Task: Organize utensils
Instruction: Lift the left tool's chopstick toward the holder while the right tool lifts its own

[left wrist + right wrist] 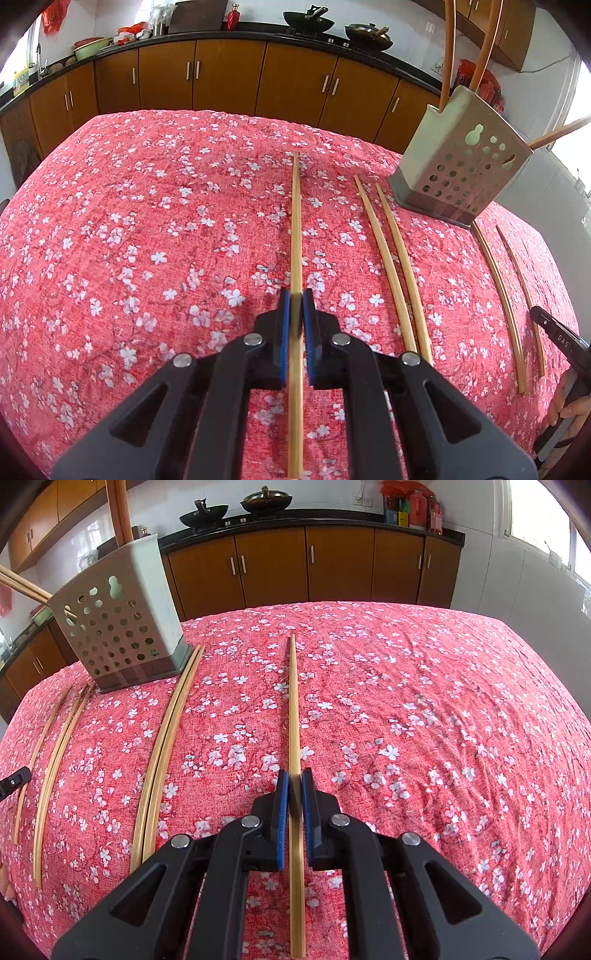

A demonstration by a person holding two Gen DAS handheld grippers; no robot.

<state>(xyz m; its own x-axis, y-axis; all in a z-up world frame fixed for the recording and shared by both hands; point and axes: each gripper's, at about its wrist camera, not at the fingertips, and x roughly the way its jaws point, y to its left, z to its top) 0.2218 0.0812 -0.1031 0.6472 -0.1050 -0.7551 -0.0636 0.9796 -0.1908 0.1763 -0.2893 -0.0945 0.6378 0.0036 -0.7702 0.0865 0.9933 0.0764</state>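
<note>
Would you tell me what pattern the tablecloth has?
The tablecloth is red with small white blossoms, seen best in the right wrist view.

"DAS" on the right gripper (561,338), near its tip.

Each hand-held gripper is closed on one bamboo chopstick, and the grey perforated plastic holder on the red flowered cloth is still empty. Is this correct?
Not quite: the grey perforated plastic holder is not empty. Brown chopsticks already stand in it, as the left wrist view shows. The rest holds: the left hand-held gripper and the right hand-held gripper each clamp one bamboo chopstick.
</note>
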